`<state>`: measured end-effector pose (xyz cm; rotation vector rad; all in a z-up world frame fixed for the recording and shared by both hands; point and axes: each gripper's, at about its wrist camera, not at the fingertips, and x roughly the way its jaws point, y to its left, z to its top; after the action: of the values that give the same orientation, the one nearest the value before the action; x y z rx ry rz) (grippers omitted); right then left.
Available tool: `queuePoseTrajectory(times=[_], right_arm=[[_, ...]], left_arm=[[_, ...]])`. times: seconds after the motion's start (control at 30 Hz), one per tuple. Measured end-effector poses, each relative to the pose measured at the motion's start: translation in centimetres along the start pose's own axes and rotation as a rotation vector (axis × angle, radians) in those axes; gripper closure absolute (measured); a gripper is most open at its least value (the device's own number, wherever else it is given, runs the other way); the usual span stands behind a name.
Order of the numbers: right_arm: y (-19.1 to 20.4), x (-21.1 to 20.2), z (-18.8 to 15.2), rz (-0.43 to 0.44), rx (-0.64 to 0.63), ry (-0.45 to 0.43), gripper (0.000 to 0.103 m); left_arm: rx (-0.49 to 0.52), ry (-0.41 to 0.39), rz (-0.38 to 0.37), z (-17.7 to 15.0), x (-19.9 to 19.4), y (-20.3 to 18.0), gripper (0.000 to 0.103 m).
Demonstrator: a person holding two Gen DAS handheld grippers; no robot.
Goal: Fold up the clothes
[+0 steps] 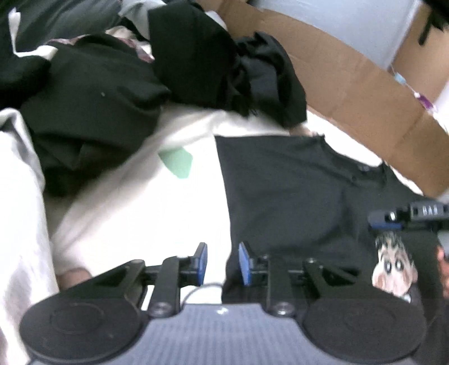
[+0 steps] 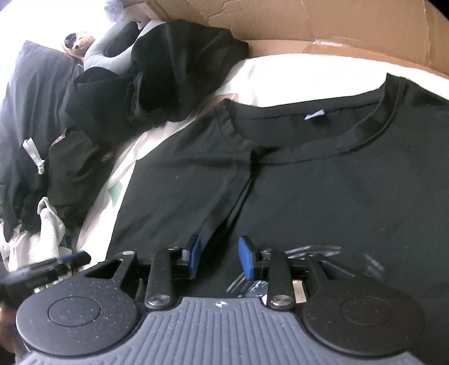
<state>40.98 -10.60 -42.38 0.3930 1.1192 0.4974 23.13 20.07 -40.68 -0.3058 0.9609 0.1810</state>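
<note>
A black T-shirt (image 2: 322, 182) is lying flat on a white sheet (image 1: 134, 202), its round collar pointing toward a cardboard box (image 2: 322, 25) and one side folded over its front. The right gripper (image 2: 219, 259) is hovering over the shirt's folded edge, jaws apart and holding nothing. The left gripper (image 1: 223, 262) is hanging at the shirt's side edge, jaws likewise apart. A pile of dark clothes (image 1: 118, 84) is sitting beyond the shirt, beside the box.

Black shirt (image 1: 294, 196) cut off, blurred
</note>
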Motion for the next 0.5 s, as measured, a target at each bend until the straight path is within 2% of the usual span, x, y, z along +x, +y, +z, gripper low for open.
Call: queuePoseTrajectory(times=[0.2, 0.27, 0.4, 0.43, 0.47, 0.5], right_arm=[[0.5, 1.4, -0.5, 0.036, 0.032, 0.041, 0.065], [0.7, 1.8, -0.6, 0.039, 0.039, 0.049, 0.058], [1.0, 2.3, -0.5, 0.025, 0.031, 0.049, 0.058], [1.0, 2.5, -0.5, 0.021, 0.029, 0.049, 0.059], [1.1, 2.6, -0.4, 0.018, 0.027, 0.049, 0.062], [1.2, 2.7, -0.4, 0.014, 0.025, 0.049, 0.082]], left_arm=[[0.054, 0.031, -0.009, -1.7, 0.9, -0.9, 0.077], [0.064, 0.038, 0.004, -2.1, 1.5, -1.0, 0.077], [0.06, 0.026, 0.02, -2.4, 2.0, -0.9, 0.08], [0.063, 0.017, 0.021, -2.5, 2.0, -0.9, 0.09], [0.067, 0.012, 0.021, -2.5, 1.9, -1.0, 0.095], [0.076, 0.006, 0.023, -2.5, 1.7, -1.0, 0.095]])
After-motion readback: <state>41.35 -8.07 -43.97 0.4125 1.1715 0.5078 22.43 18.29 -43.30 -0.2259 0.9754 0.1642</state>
